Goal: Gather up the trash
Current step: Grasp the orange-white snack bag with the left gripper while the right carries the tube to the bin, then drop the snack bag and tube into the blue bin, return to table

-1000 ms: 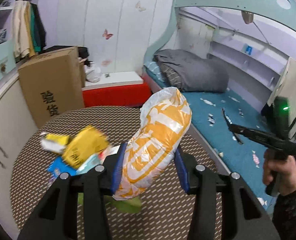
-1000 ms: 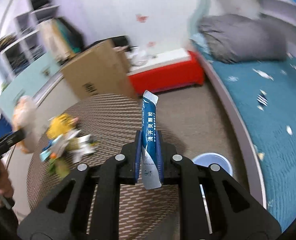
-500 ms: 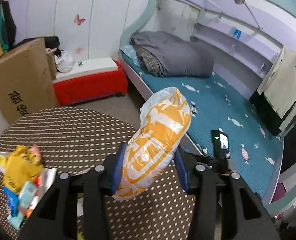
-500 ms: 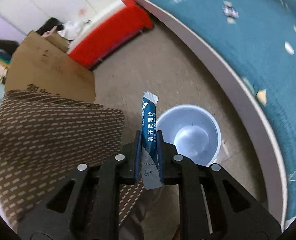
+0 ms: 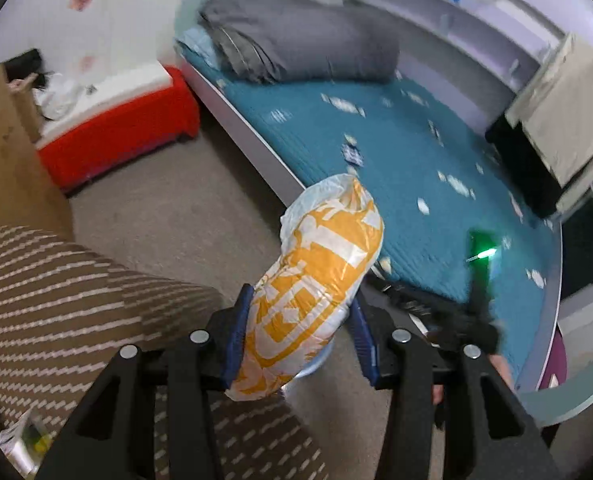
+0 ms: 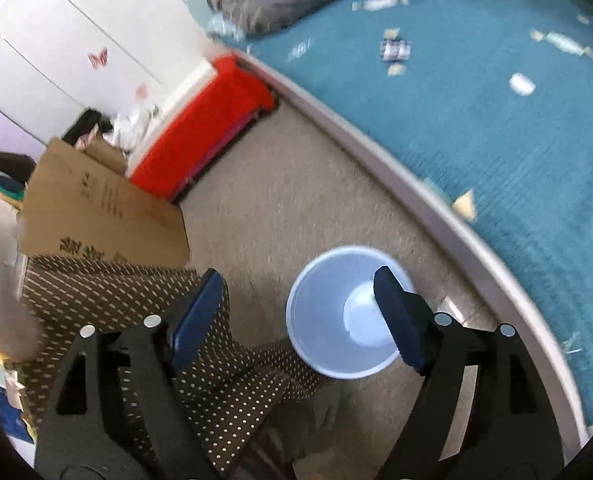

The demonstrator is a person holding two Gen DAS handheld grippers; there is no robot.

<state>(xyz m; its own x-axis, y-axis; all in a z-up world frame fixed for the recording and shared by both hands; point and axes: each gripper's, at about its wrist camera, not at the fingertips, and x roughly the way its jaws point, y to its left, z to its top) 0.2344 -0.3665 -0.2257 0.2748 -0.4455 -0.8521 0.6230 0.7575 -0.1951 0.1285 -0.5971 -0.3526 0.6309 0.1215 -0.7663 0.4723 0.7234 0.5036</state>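
Left hand-held gripper (image 5: 300, 336) clamps the puffy orange-and-white plastic bag (image 5: 316, 280) for binning; right hand-held gripper (image 6: 296, 308) gapes wide, empty, above the pale-blue round bin (image 6: 328, 320)

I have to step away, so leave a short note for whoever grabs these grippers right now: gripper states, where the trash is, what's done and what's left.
Left gripper: shut on the crinkly orange-and-white plastic snack bag, held up past the edge of the brown dotted tablecloth.
Right gripper: open and empty, above the round pale blue plastic bin on the beige carpet beside the bed.
Done: the blue sachet it held half a second ago is gone from its jaws; I cannot see it in the bin.
Left: drop the snack bag into the bin, then go back for the wrappers at the table's edge.
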